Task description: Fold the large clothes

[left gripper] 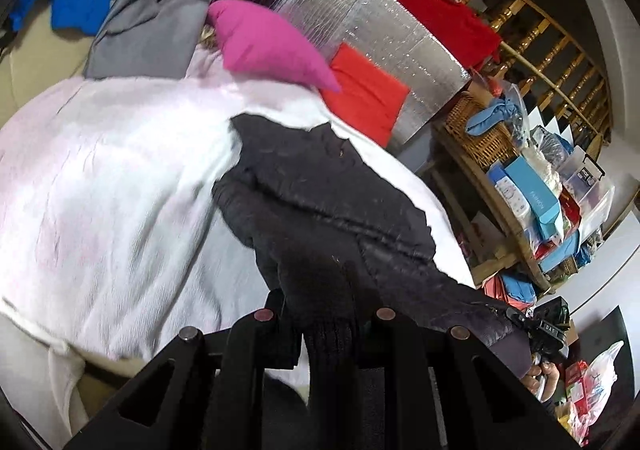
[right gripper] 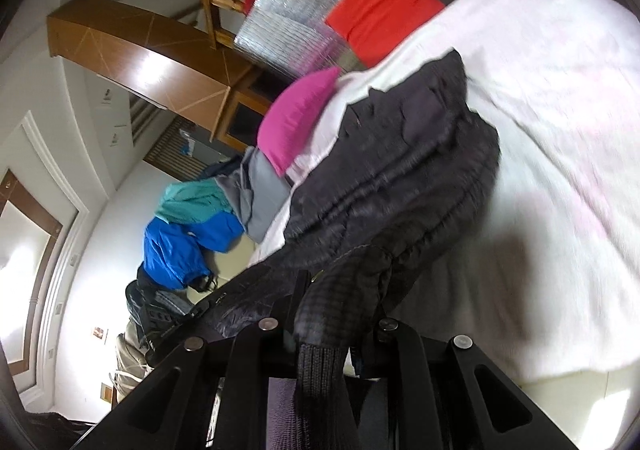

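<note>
We've got the jacket (left gripper: pixel 320 185) up by both cuffs!
Left claw (left gripper: pixel 326 324) and right claw (right gripper: pixel 328 324) each clamp a cuff; next, lay it flat on the bed (left gripper: pixel 120 177).

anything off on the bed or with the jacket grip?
Nothing damaged or spilled. The dark jacket hangs bunched and uneven from both grippers (left, right) over the white bedcover; unfolded clothes heaped at the far edge.
</note>
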The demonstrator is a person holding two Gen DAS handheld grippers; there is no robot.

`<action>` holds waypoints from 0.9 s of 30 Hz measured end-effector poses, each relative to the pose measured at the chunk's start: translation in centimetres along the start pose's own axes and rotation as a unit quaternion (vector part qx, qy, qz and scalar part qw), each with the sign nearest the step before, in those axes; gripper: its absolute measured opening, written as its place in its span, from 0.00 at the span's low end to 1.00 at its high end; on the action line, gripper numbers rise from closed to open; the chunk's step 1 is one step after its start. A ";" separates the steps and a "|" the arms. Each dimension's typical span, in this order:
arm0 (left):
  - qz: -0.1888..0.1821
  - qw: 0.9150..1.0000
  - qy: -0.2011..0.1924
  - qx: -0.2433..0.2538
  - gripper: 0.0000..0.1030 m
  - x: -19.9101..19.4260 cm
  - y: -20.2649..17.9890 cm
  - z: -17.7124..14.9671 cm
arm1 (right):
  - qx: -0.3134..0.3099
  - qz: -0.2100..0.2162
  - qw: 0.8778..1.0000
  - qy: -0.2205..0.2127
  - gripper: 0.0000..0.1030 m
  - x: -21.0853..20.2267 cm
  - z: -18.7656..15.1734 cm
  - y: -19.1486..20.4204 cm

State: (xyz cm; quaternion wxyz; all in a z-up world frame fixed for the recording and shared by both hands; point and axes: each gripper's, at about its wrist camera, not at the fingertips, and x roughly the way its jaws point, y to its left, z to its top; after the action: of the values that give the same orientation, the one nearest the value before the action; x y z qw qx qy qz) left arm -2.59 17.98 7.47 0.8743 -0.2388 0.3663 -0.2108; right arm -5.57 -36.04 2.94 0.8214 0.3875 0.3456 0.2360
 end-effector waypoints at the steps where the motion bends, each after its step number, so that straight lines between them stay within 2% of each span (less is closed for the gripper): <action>1: 0.001 1.000 -0.002 0.007 0.18 0.1 -0.4 0.6 | -0.003 0.002 1.000 -0.003 0.17 0.1 0.5 0.3; 6: 0.001 1.000 -0.013 0.026 0.18 0.4 -1.4 2.5 | -0.018 0.009 1.000 -0.018 0.17 0.3 2.6 1.5; 18: 0.003 0.999 -0.027 0.033 0.18 2.0 -1.6 6.1 | -0.024 0.014 0.999 -0.042 0.17 1.3 6.1 2.4; 27: 0.019 0.998 -0.040 0.046 0.18 5.2 -2.3 11.2 | -0.030 -0.004 0.997 -0.068 0.17 3.5 11.9 2.9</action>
State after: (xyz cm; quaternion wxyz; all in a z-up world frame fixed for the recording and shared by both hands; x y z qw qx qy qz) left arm 8.59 16.27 12.91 0.9021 -0.1998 0.3256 -0.2006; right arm 5.26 -37.66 9.38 0.8550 0.3766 0.2833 0.2163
